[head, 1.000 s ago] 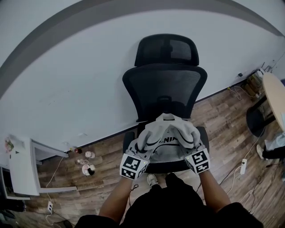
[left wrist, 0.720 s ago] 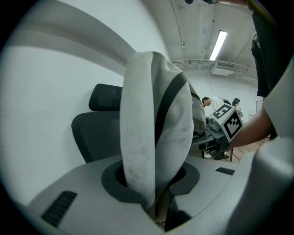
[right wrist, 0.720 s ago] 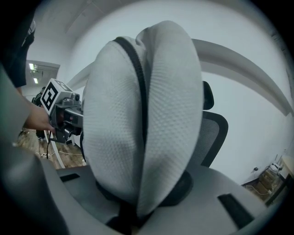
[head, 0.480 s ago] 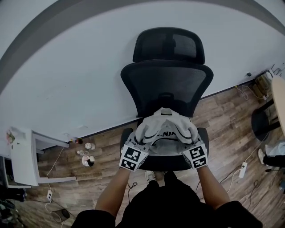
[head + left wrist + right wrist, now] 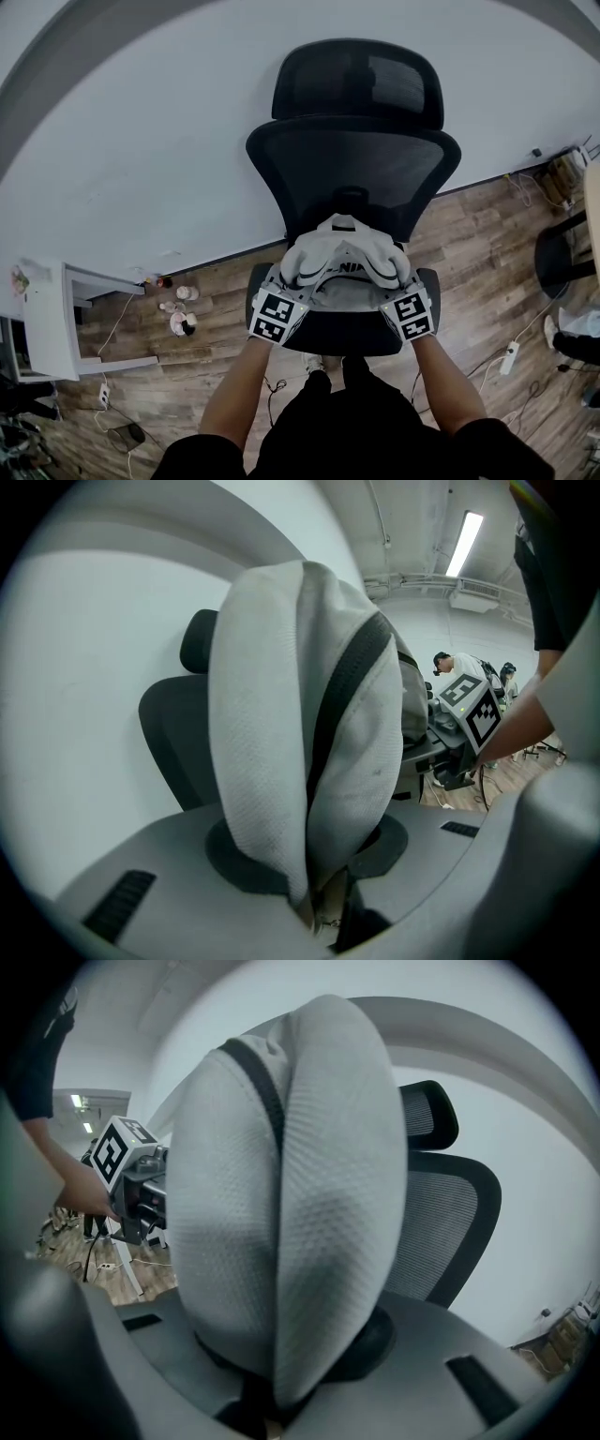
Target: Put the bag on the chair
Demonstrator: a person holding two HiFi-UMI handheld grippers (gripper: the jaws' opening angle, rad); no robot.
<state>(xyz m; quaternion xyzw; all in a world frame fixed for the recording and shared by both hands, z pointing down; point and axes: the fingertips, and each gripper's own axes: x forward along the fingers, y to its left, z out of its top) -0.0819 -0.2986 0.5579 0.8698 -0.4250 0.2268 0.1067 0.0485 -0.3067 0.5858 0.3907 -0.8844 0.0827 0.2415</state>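
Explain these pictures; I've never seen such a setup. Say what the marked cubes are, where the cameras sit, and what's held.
No robot: a person holds a two-jaw gripper in each hand; the marked cubes are parts of the left gripper and right gripper. The wide picture comes from a camera on the person's head, looking down. The other two come from cameras riding on the grippers, looking along their jaws. Both grippers are shut on a grey-white bag, one at each side, over the seat of a black office chair. Whether it rests on the seat, I cannot tell.

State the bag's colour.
Light grey bag with a dark strap, best in left gripper view.
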